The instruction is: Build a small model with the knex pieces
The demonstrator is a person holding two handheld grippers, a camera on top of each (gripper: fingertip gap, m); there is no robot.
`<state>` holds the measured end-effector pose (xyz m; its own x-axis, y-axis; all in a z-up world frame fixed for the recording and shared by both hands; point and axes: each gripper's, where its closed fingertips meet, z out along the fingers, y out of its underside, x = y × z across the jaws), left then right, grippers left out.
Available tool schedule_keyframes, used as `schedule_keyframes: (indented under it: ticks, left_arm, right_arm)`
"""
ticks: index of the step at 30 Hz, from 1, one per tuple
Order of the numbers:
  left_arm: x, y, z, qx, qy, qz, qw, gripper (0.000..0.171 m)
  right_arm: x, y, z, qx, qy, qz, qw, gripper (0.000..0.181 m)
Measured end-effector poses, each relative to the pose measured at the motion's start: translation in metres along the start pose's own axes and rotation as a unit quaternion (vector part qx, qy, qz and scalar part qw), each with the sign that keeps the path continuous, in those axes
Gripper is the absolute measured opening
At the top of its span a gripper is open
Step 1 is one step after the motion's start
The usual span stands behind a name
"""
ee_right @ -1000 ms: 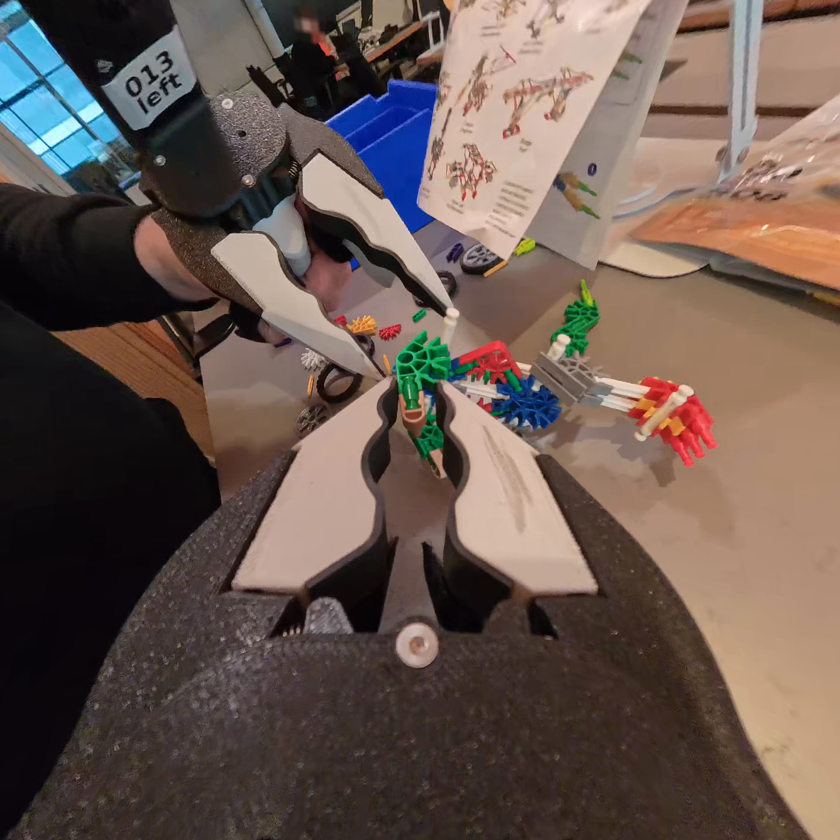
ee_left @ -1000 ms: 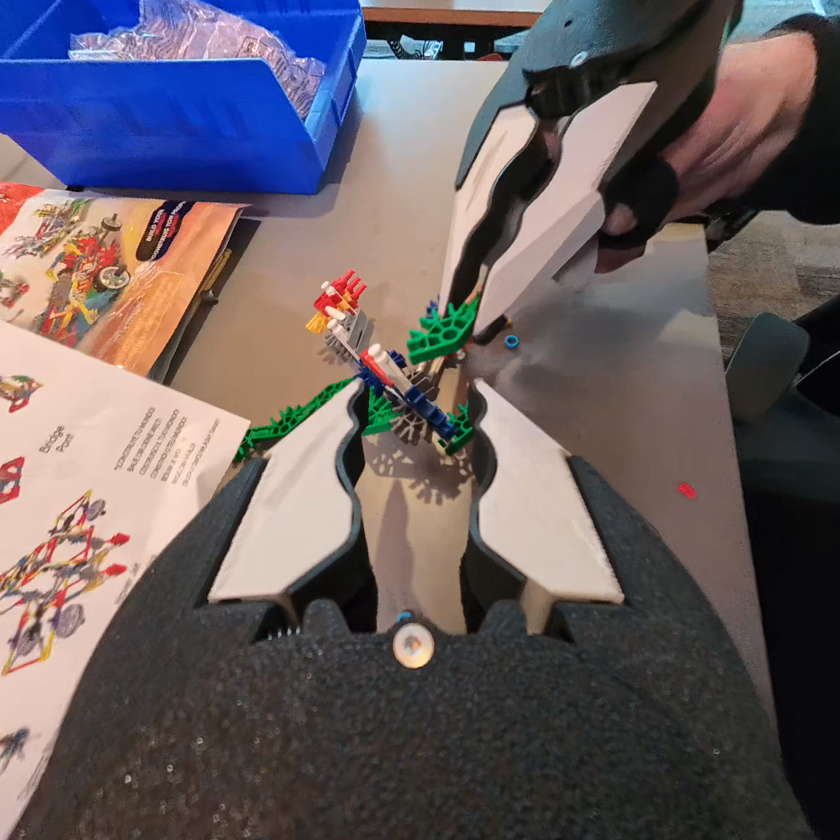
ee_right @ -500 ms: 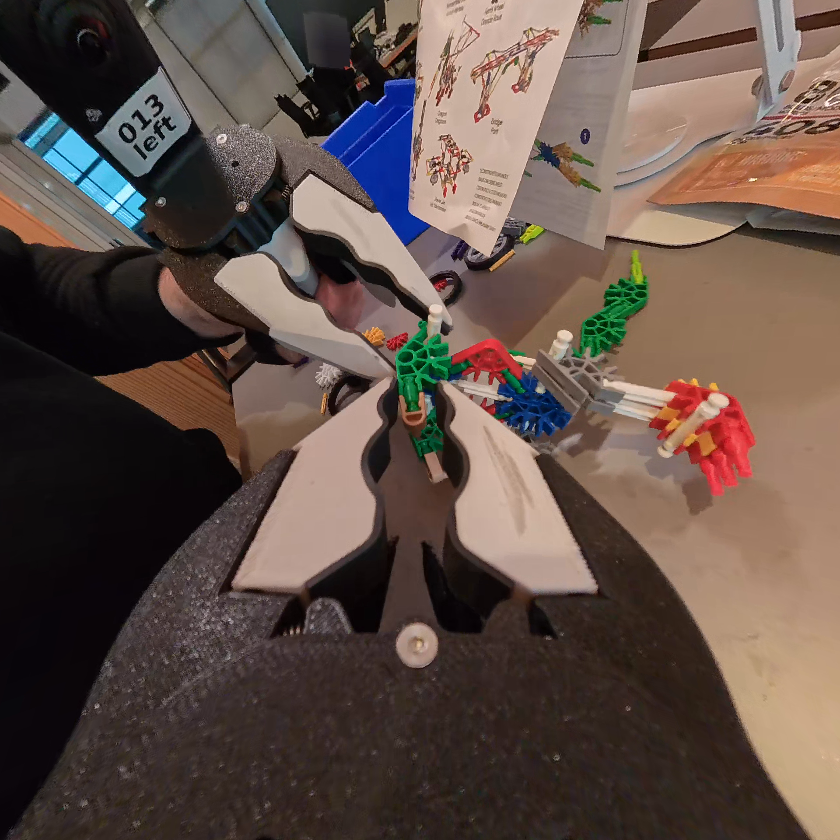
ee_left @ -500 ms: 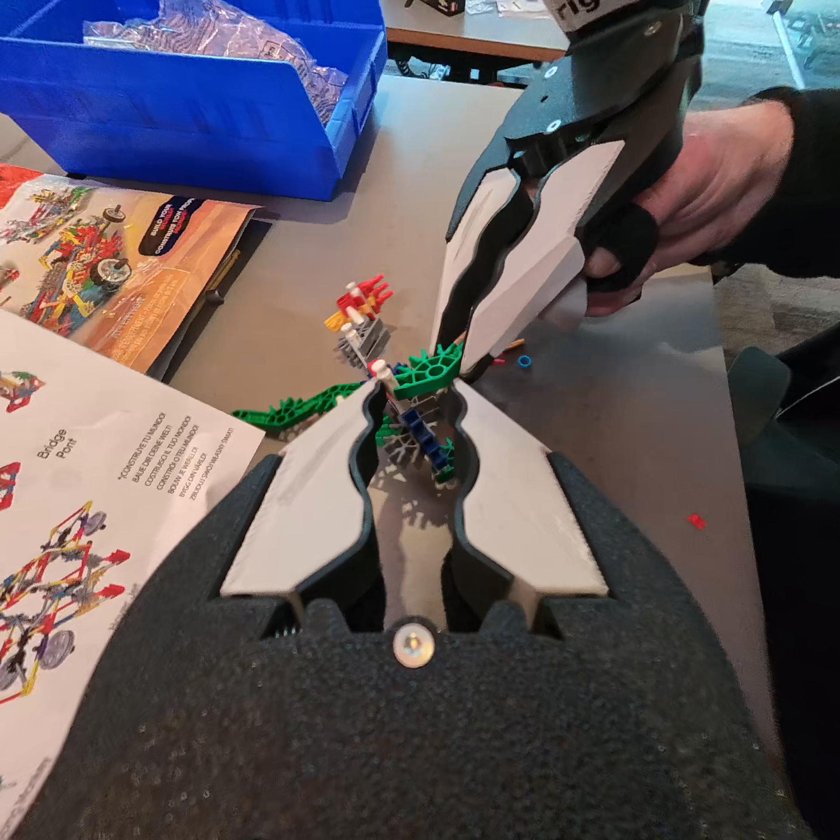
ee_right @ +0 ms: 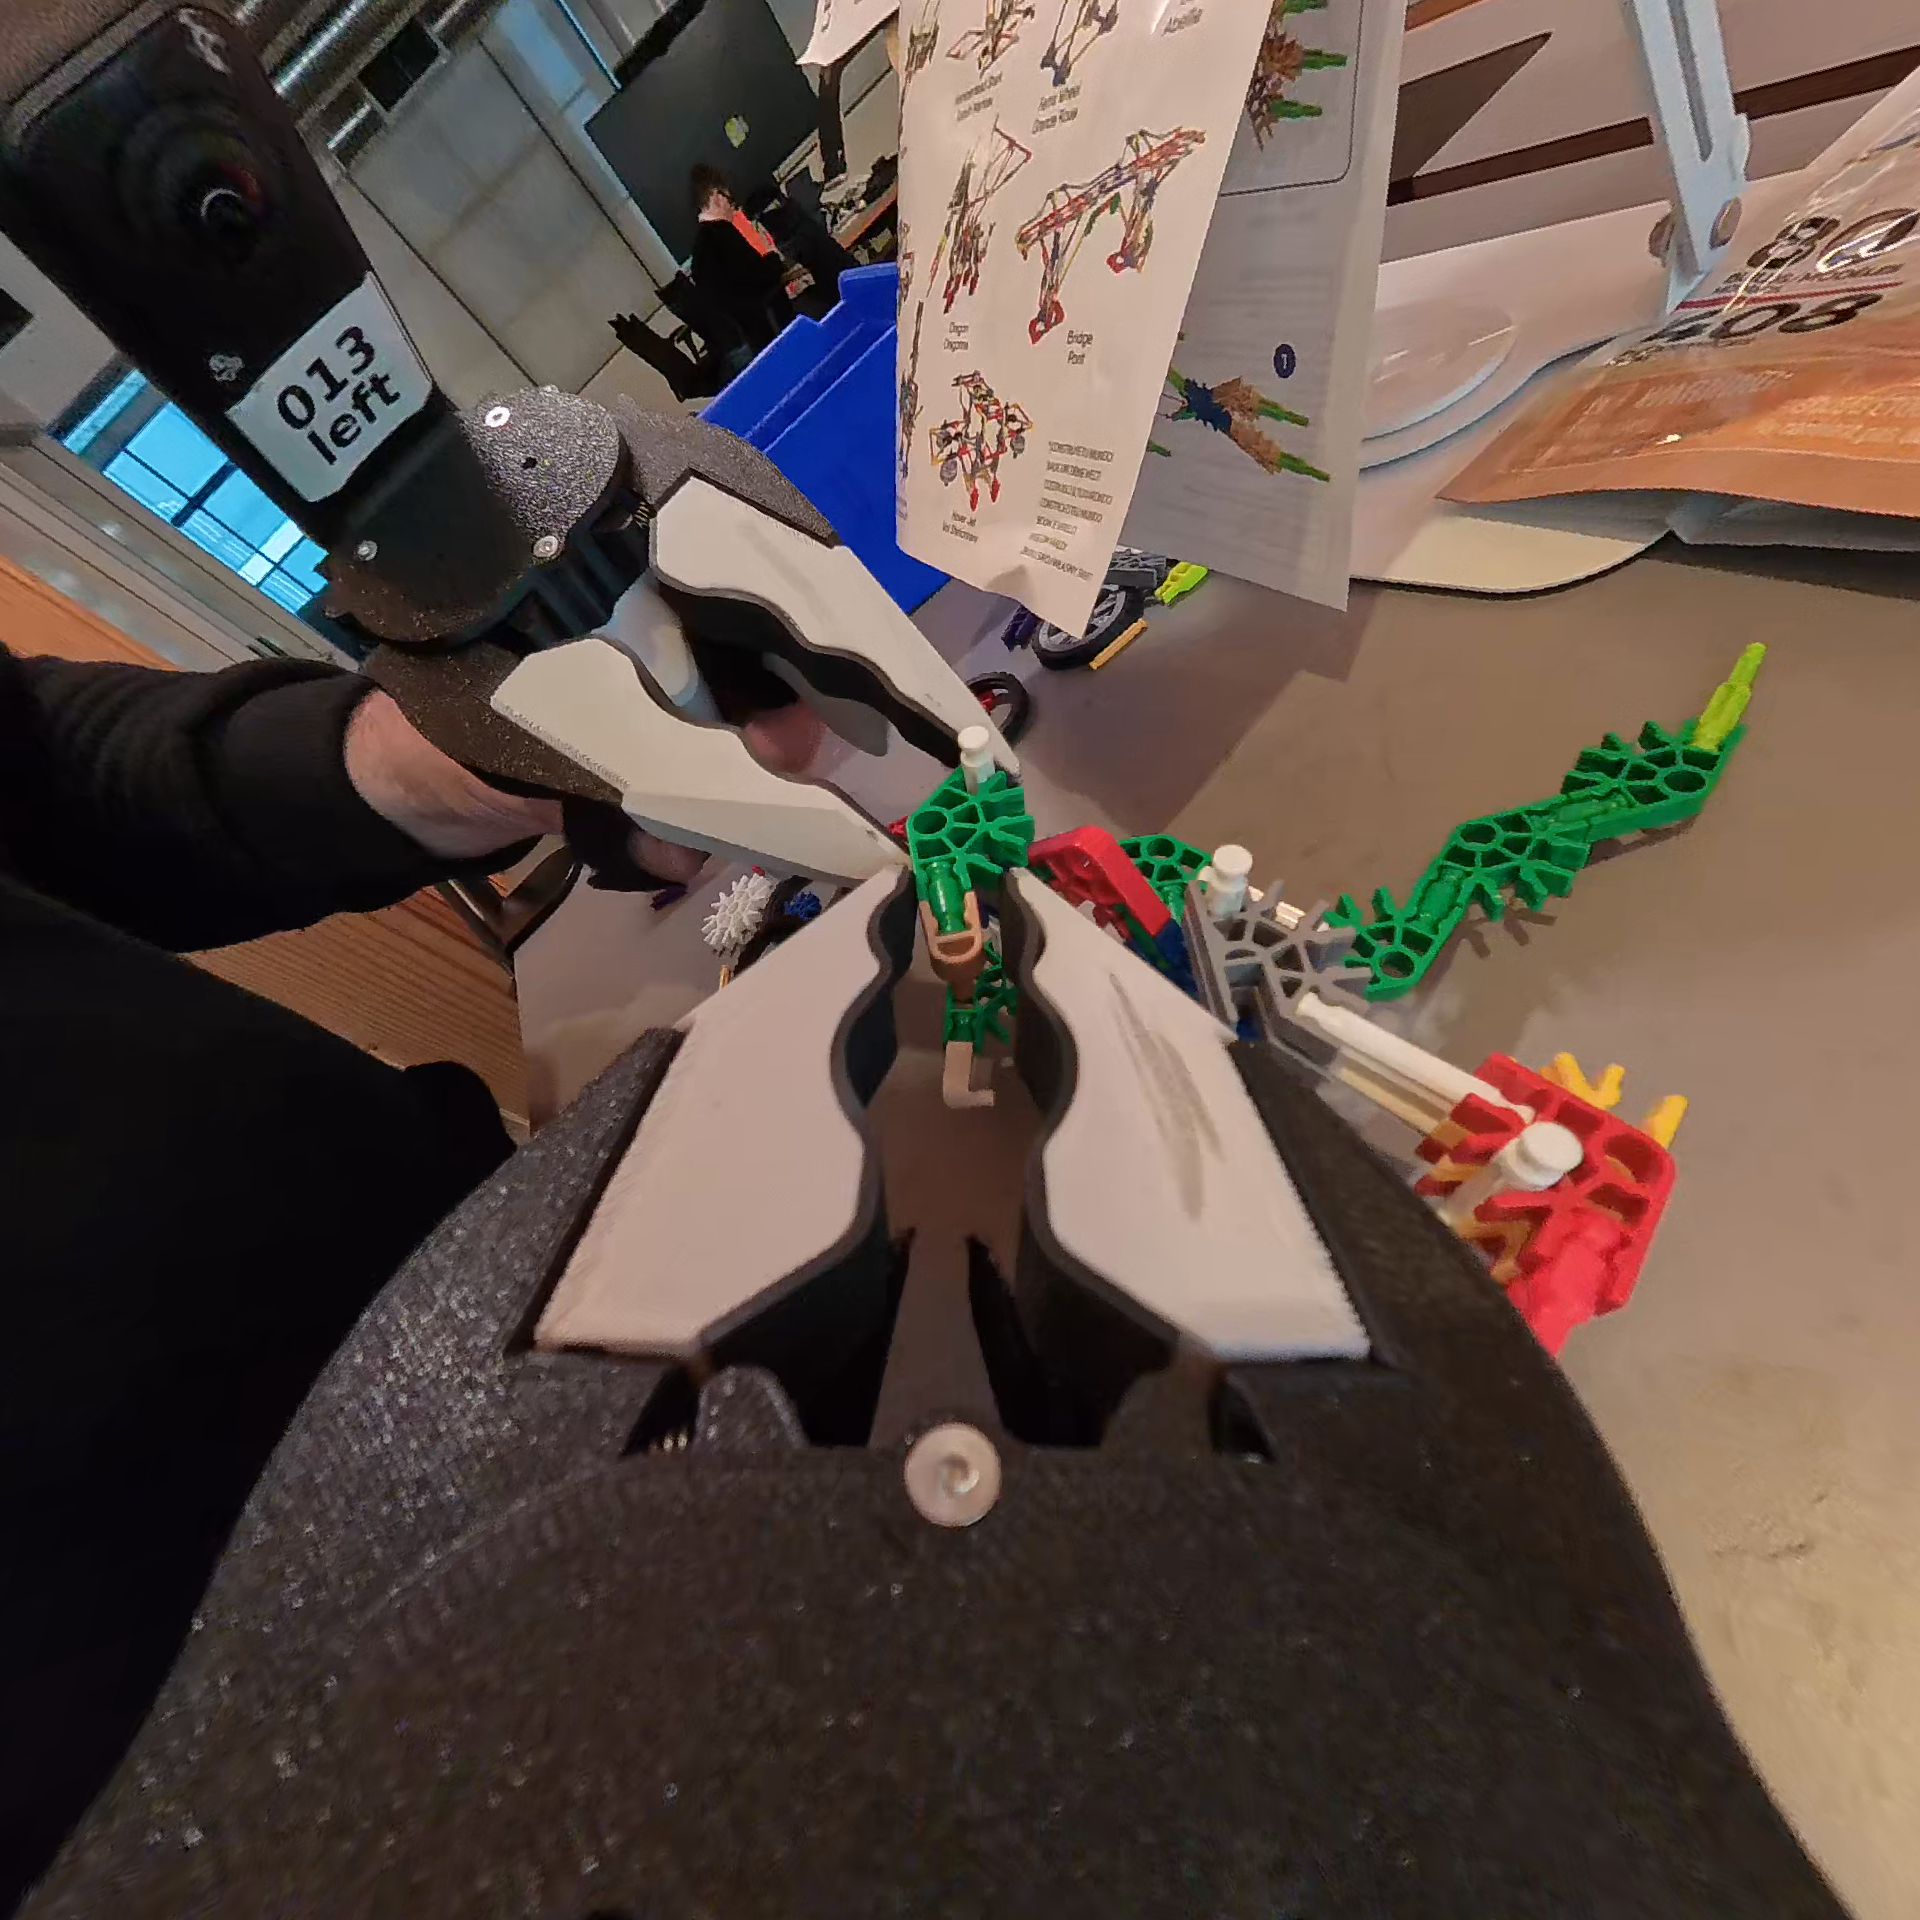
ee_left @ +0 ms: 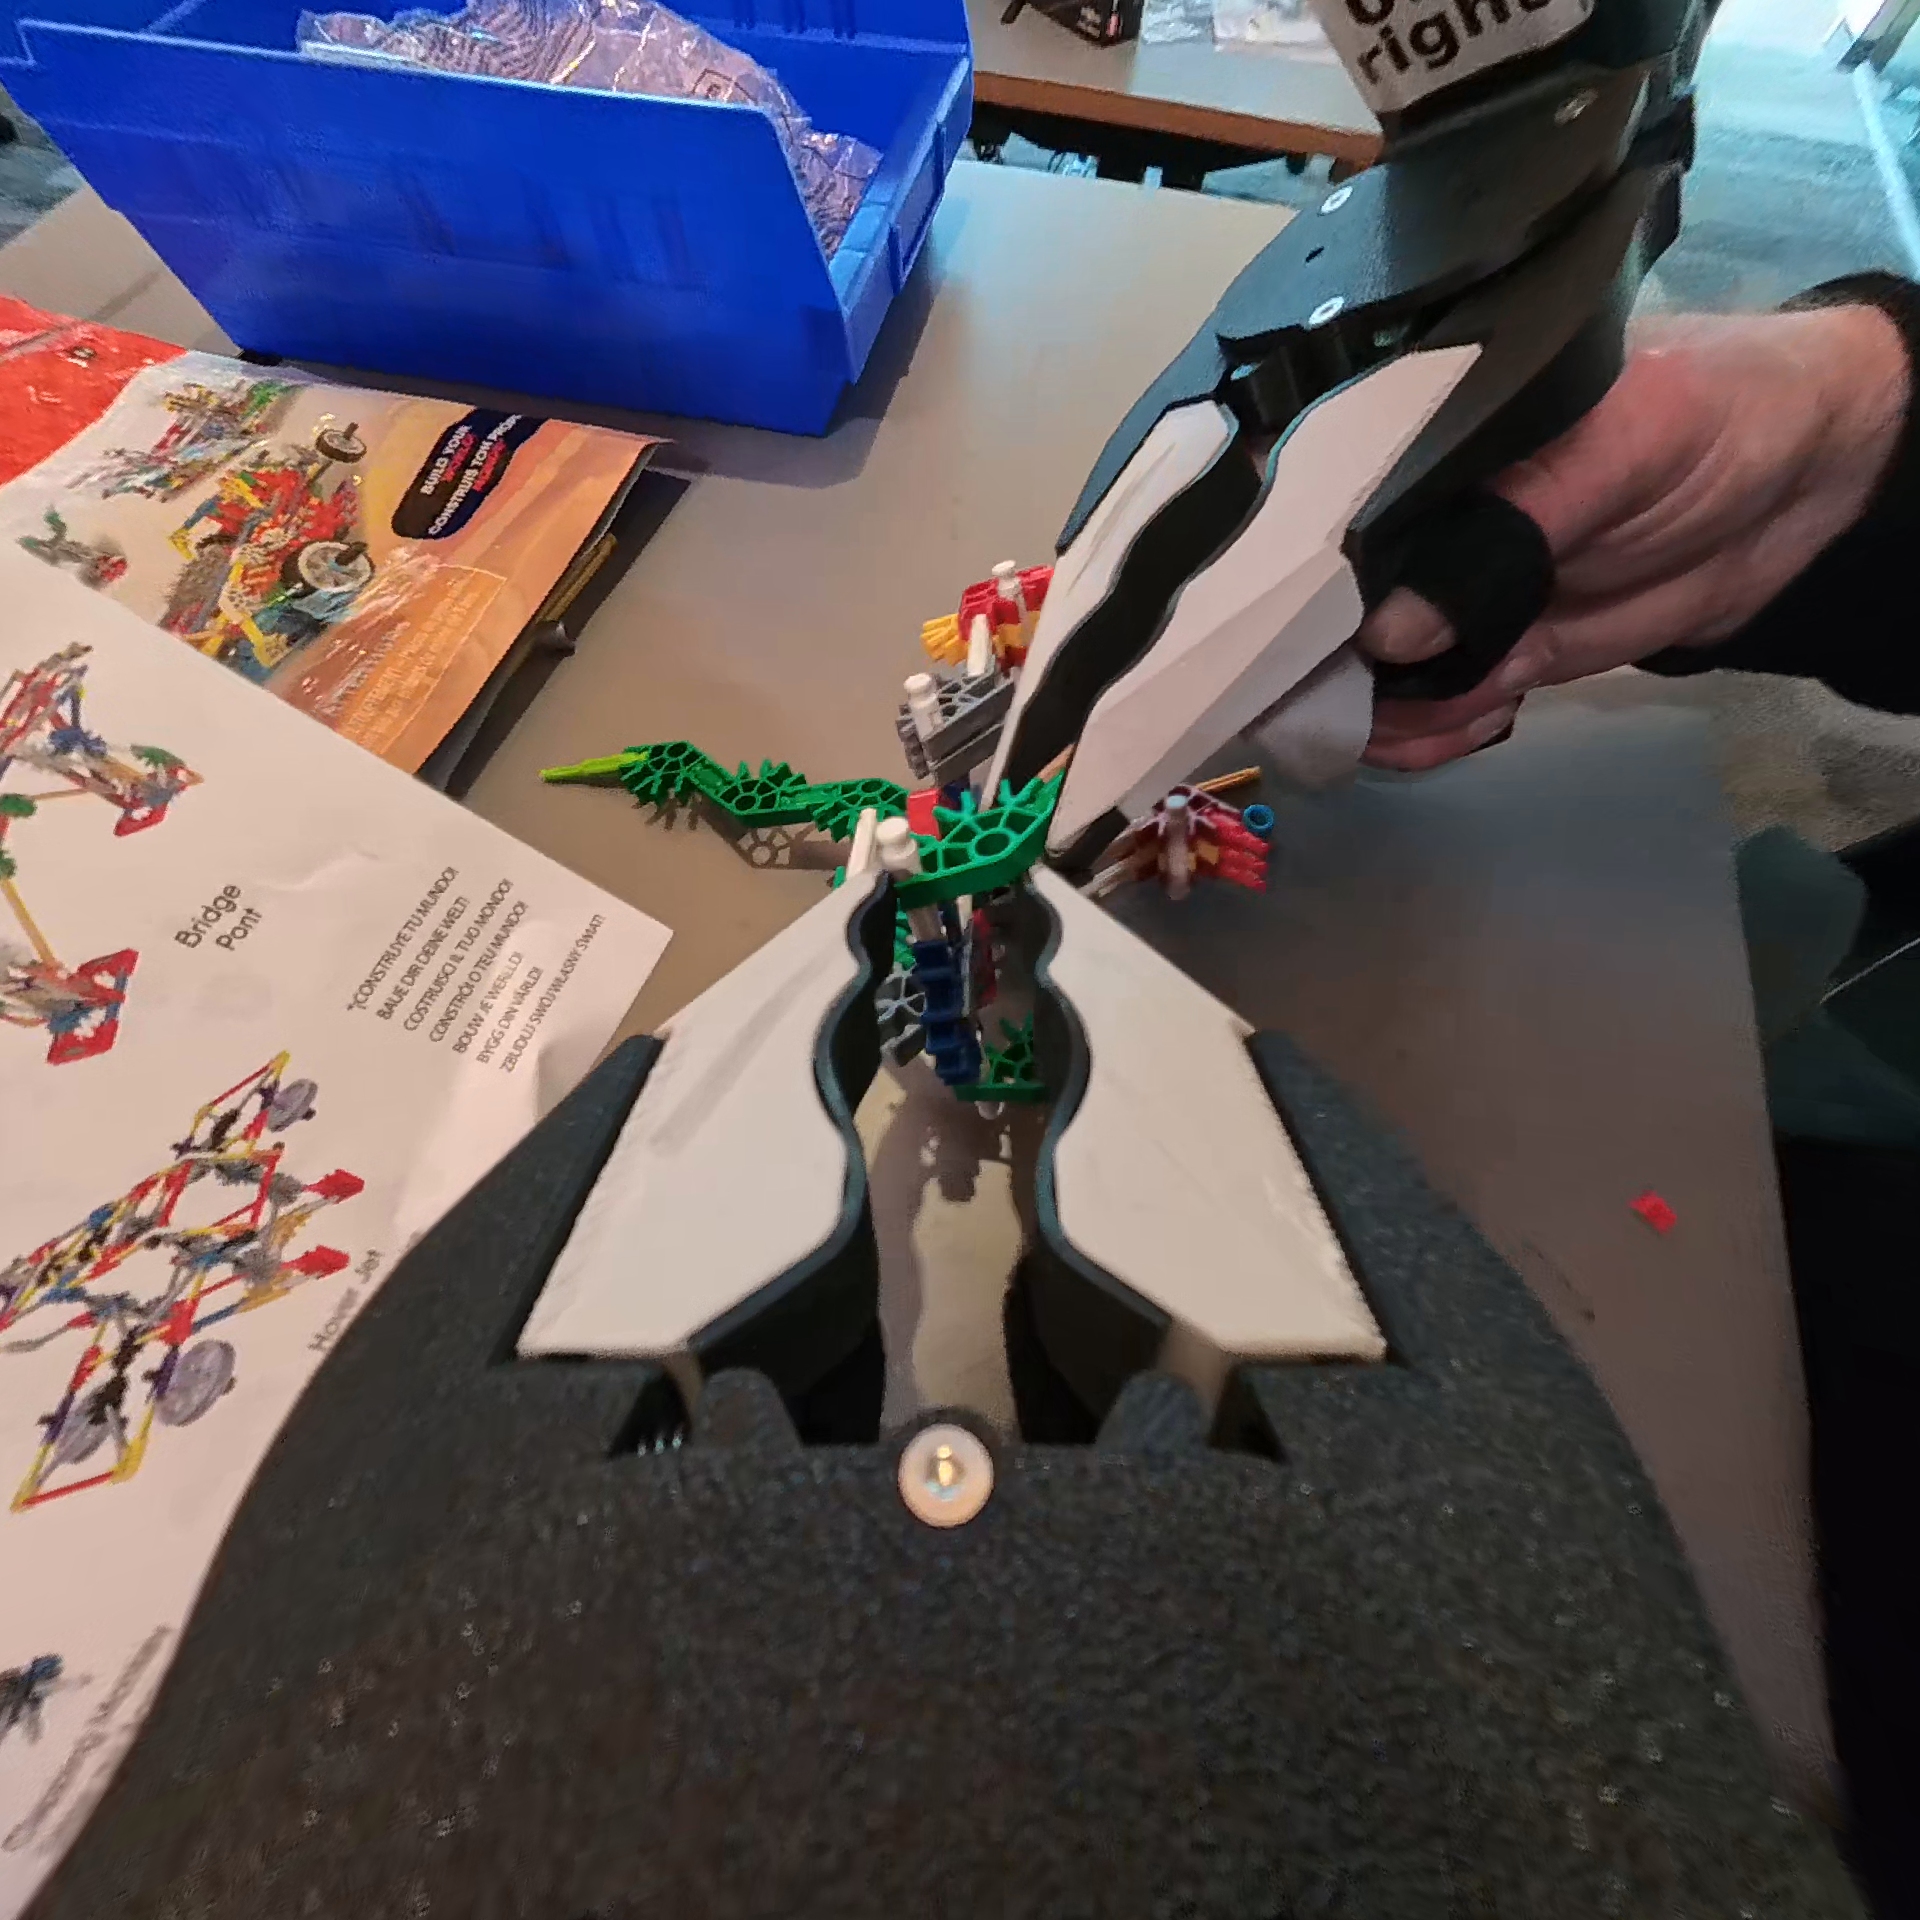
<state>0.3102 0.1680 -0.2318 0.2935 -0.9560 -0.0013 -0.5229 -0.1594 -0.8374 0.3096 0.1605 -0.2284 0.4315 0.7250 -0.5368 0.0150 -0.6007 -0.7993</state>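
Note:
A toy dragon built of plastic rods and connectors is held between both grippers just above the grey table [ee_left: 1403, 1039]. Its green tail [ee_left: 748, 790] points left and its red and yellow head [ee_left: 987, 613] shows behind the right gripper [ee_left: 1039, 831]. My left gripper [ee_left: 956, 883] is shut on the green fan connector [ee_left: 971, 836] on the body. In the right wrist view my right gripper [ee_right: 961, 883] is shut on a green and tan leg piece [ee_right: 951, 935] under that connector [ee_right: 966, 821]. The left gripper [ee_right: 951, 805] meets it from the left. The head [ee_right: 1548, 1195] hangs low right and the tail [ee_right: 1538, 831] stretches right.
A blue bin [ee_left: 499, 208] with plastic bags stands at the back left. A booklet [ee_left: 364, 540] and instruction sheets [ee_left: 260, 1039] lie left. A blue ring [ee_left: 1259, 818] and a red bit [ee_left: 1652, 1210] lie right. A hanging sheet [ee_right: 1039, 291] and loose wheels [ee_right: 1081, 634] are behind. My left and right fingertips are right by each other.
My left gripper has closed from open onto the green connector. The dragon has been turned, its head swinging toward the right gripper's side and its tail coming into fuller view.

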Motion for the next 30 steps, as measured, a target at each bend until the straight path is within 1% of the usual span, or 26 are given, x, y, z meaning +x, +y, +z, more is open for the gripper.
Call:
schedule_keyframes:
  ticks: [2,5,7,11,14,16,19,21,22,23,26,30]
  left_arm:
    - [-0.003,0.0,-0.001,-0.007,-0.005,0.004,1.0,0.02]
    - [-0.009,-0.003,-0.004,-0.001,-0.022,0.008,1.0,0.02]
    - [-0.009,-0.005,-0.004,0.002,-0.02,0.003,1.0,0.02]
    - [-0.013,-0.005,-0.003,0.008,-0.012,-0.034,0.999,0.033]
    - [-0.012,-0.008,-0.003,0.022,0.002,-0.067,0.998,0.033]
    - [-0.011,-0.016,-0.006,0.046,0.018,-0.094,0.994,0.034]
    - [-0.012,-0.018,-0.005,0.042,0.02,-0.089,0.995,0.036]
    - [-0.01,-0.017,-0.002,0.036,0.026,-0.091,0.995,0.044]
    - [-0.01,-0.016,-0.001,0.034,0.024,-0.091,0.995,0.044]
    - [-0.01,-0.016,-0.001,0.033,0.024,-0.089,0.995,0.039]
    - [-0.014,-0.017,-0.001,0.041,0.01,-0.085,0.995,0.018]
    - [-0.014,-0.018,-0.002,0.043,0.011,-0.07,0.997,0.016]
  right_arm:
    - [0.001,-0.001,0.002,0.002,0.002,-0.001,1.0,0.015]
    - [0.003,-0.004,0.001,0.008,0.008,-0.005,1.0,0.015]
    - [0.004,-0.005,0.001,0.009,0.011,-0.007,1.0,0.015]
    - [0.005,-0.005,0.001,0.012,0.015,-0.013,1.0,0.015]
    - [0.006,-0.006,0.001,0.014,0.018,-0.018,1.0,0.015]
    - [0.005,-0.004,0.001,0.011,0.017,-0.019,1.0,0.015]
    - [0.004,-0.004,0.002,0.013,0.016,-0.021,1.0,0.015]
    - [0.004,-0.004,0.002,0.016,0.019,-0.021,0.999,0.015]
    - [0.005,-0.003,0.002,0.015,0.021,-0.022,0.999,0.015]
    - [0.005,-0.003,0.002,0.016,0.021,-0.022,0.999,0.015]
    - [0.004,-0.003,0.002,0.017,0.018,-0.025,0.999,0.015]
    - [0.004,-0.003,0.001,0.019,0.018,-0.023,0.999,0.015]
